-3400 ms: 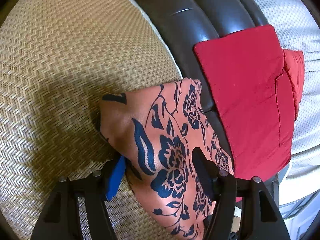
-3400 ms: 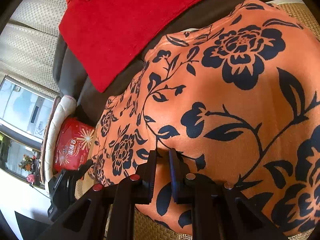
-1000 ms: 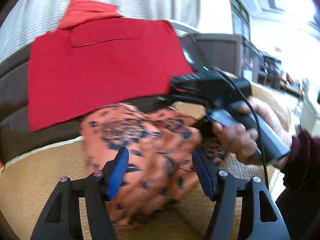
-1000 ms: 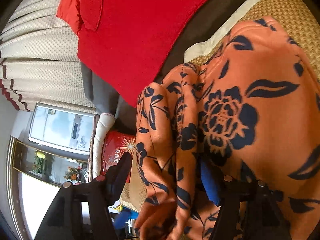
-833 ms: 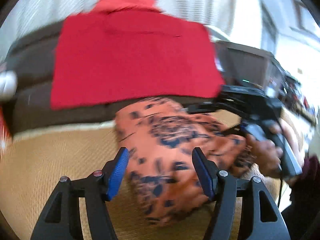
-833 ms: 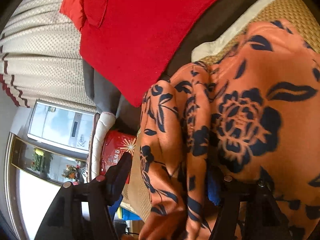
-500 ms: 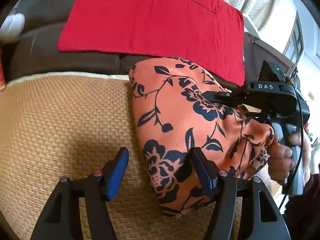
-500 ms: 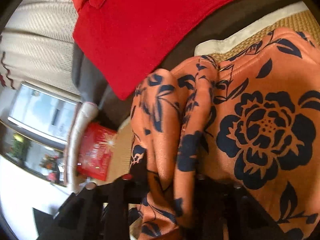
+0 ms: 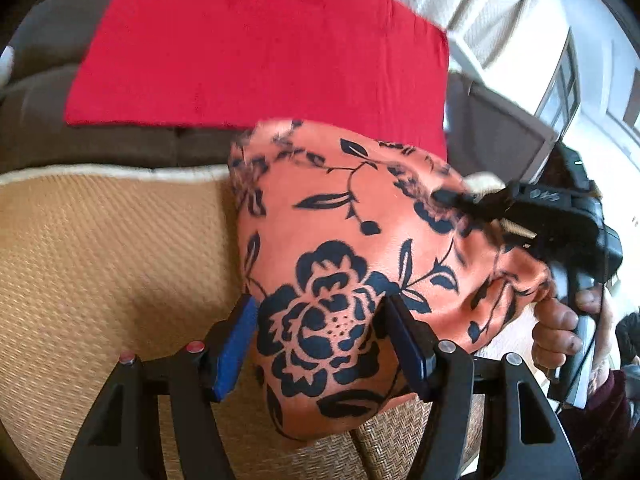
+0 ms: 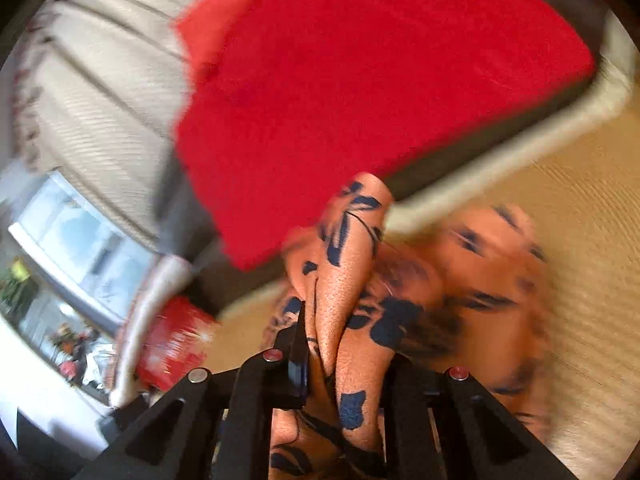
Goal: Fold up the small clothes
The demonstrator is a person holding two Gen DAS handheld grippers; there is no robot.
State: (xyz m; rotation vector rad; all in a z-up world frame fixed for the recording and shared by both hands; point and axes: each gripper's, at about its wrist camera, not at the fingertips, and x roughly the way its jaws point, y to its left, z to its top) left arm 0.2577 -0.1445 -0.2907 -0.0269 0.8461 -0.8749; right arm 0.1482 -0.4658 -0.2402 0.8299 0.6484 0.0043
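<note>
Left wrist view: orange floral garment sits bunched on the woven mat, its far edge near the mat's pale border and the dark sofa back behind. Print is dark navy roses, leaves and vines on salmon-orange; fabric is smooth and slightly shiny, mounded rather than flat. One big rose faces this camera. Left gripper has its jaws apart, blue pads straddling the near part of the mound; can't tell whether either pad touches the cloth, and it isn't clamped.

The garment's right side is pulled up into a gathered fold toward the right gripper, held by a hand at the frame's right edge.

Right wrist view (motion-blurred): right gripper's jaws have just been closing and now pinch a thick vertical fold of the garment. Cloth stands up between the fingers in a ridge and trails off to the right onto the mat.

Red cloth lies flat on the sofa back behind the garment, apart from it. Red box is a blur at lower left.
</note>
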